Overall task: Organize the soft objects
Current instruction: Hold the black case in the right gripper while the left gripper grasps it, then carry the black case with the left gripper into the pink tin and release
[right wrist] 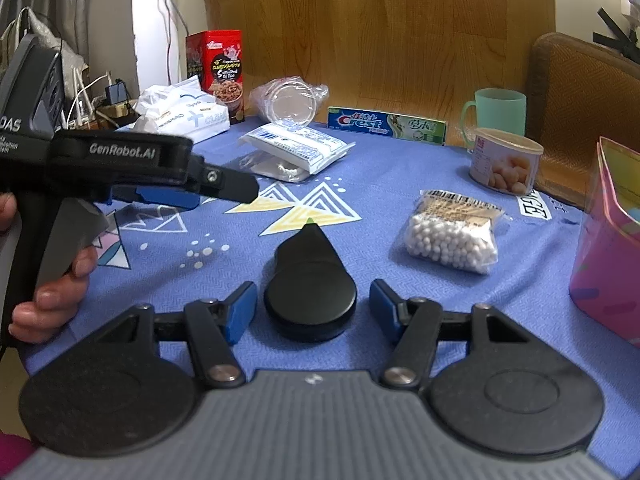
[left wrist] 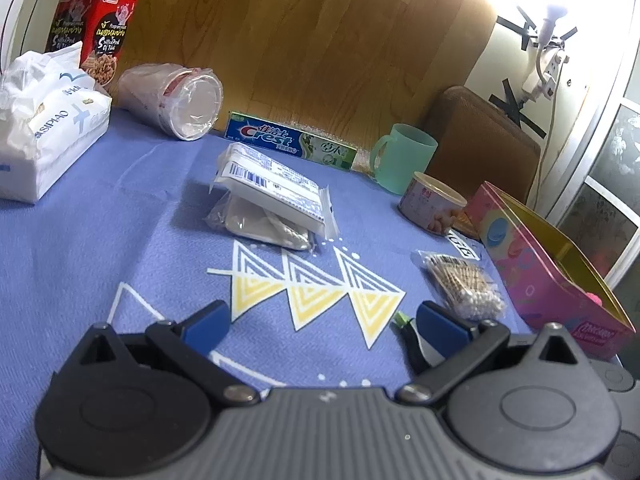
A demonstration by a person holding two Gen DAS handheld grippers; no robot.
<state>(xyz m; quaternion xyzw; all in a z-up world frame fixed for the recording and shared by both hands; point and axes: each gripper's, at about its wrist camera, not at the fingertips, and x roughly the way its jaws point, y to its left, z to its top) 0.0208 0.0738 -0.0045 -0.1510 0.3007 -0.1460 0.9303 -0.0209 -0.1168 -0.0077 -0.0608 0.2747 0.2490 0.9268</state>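
The bag of cotton swabs [right wrist: 454, 232] lies flat on the blue tablecloth [right wrist: 360, 264], ahead and to the right of the right gripper [right wrist: 313, 312], whose jaws stand apart with nothing pinched, only a black teardrop-shaped device [right wrist: 310, 284] sitting loose in the gap. The left gripper [left wrist: 322, 318] hangs over bare cloth, jaws wide and empty, the swab bag just past its right finger [left wrist: 440, 320]. Straight ahead of those jaws lie stacked white packets [left wrist: 272, 196], with a pink tin box [left wrist: 552, 272] further right.
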